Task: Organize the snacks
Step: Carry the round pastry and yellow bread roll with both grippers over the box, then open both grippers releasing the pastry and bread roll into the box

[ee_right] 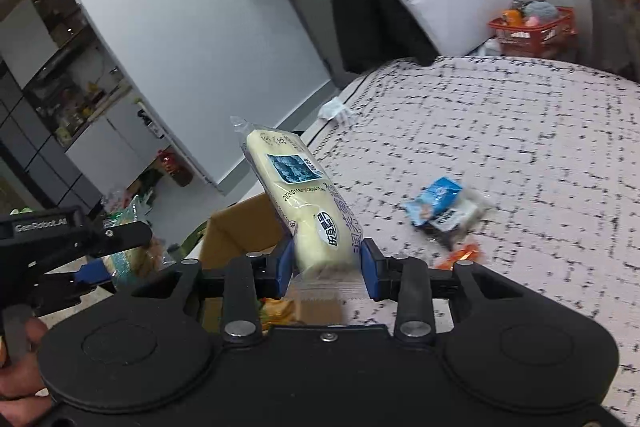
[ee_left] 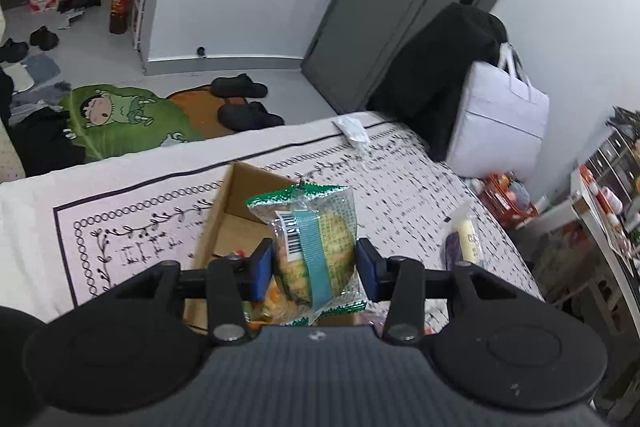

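A green-edged clear packet of round yellow biscuits (ee_left: 316,247) is being clamped upright in the left gripper (ee_left: 316,269), jaws partly closed, blue pads pressing both sides. It is being held above the open brown cardboard box (ee_left: 236,211) sitting near the bed's foot edge, on the white patterned bedspread (ee_left: 132,203). A long cream-coloured wrapped snack bar (ee_right: 298,203) is being gripped, tilted, by the right gripper (ee_right: 325,263), jaws narrowed on its lower end. A blue-and-white snack packet (ee_right: 444,205) is lying on the bedspread, mid-bed, beside an orange wrapper (ee_right: 458,255).
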{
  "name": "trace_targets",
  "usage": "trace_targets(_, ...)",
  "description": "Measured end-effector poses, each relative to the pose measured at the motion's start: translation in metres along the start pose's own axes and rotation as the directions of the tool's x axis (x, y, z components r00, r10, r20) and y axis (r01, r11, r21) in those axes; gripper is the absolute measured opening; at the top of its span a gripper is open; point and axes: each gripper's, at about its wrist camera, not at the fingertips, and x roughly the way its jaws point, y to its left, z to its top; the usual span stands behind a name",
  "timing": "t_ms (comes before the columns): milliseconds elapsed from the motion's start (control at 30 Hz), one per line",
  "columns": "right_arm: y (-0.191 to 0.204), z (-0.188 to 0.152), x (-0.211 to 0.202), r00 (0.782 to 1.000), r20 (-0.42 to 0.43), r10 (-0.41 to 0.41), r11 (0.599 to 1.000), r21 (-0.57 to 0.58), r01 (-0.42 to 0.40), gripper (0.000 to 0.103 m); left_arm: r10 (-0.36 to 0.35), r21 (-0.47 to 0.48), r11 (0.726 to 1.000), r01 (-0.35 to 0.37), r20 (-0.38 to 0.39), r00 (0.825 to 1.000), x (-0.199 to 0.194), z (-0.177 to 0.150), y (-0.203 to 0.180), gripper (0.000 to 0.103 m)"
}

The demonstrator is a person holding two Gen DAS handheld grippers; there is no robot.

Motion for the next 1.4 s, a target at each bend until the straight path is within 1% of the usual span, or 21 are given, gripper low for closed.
trace_targets(167, 0.017, -0.003, 0.014, 1.0, -0.015, 0.026, 1.0, -0.006, -0.026, 0.035, 0.025, -0.023, 0.999, -0.025, 0.0, 1.0, 0.01, 0.011, 0.019, 0.043)
trace_targets(333, 0.028, -0.008, 0.031, 0.999, -0.034, 0.033, 0.999, 0.003, -0.033, 0.035, 0.037, -0.039, 0.999, -0.038, -0.01, 0.999, 0.022, 0.019, 0.031, 0.043)
trace_targets(467, 0.034, -0.011, 0.047, 0.998, -0.055, 0.022, 1.0, 0.001, -0.022, 0.035, 0.043, -0.054, 0.998, -0.045, -0.028, 0.999, 0.035, 0.021, 0.037, 0.043)
trace_targets(600, 0.035, -0.014, 0.061, 0.997, -0.073, 0.013, 1.0, 0.006, -0.013, 0.035, 0.047, -0.063, 0.997, -0.05, -0.047, 0.998, 0.049, 0.022, 0.04, 0.043)
trace_targets(933, 0.037, -0.018, 0.081, 0.996, -0.085, 0.003, 1.0, 0.003, -0.003, 0.035, 0.047, -0.07, 0.996, -0.054, -0.093, 0.995, 0.081, 0.019, 0.035, 0.043)
trace_targets(967, 0.038, -0.018, 0.082, 0.997, -0.083, 0.0, 1.0, -0.001, 0.0, 0.035, 0.05, -0.075, 0.996, -0.058, -0.098, 0.994, 0.083, 0.018, 0.036, 0.044)
trace_targets(1000, 0.038, -0.018, 0.083, 0.997, -0.08, -0.003, 1.0, -0.006, 0.003, 0.035, 0.052, -0.083, 0.995, -0.06, -0.101, 0.994, 0.084, 0.018, 0.037, 0.047)
trace_targets(1133, 0.04, -0.015, 0.086, 0.997, -0.076, -0.01, 1.0, -0.012, 0.009, 0.035, 0.045, -0.117, 0.991, -0.057, -0.103, 0.994, 0.084, 0.015, 0.042, 0.054)
trace_targets(1267, 0.041, -0.012, 0.09, 0.998, -0.068, -0.018, 1.0, -0.017, 0.017, 0.036, 0.065, -0.108, 0.991, -0.076, -0.102, 0.993, 0.078, 0.01, 0.041, 0.058)
trace_targets(1333, 0.041, -0.011, 0.09, 0.998, -0.059, -0.012, 1.0, -0.019, 0.011, 0.039, 0.071, -0.108, 0.991, -0.082, -0.101, 0.992, 0.074, 0.009, 0.041, 0.059)
trace_targets(1400, 0.042, -0.01, 0.086, 0.999, -0.046, -0.002, 1.0, -0.027, 0.001, 0.041, 0.082, -0.099, 0.991, -0.092, -0.096, 0.992, 0.07, 0.008, 0.041, 0.064)
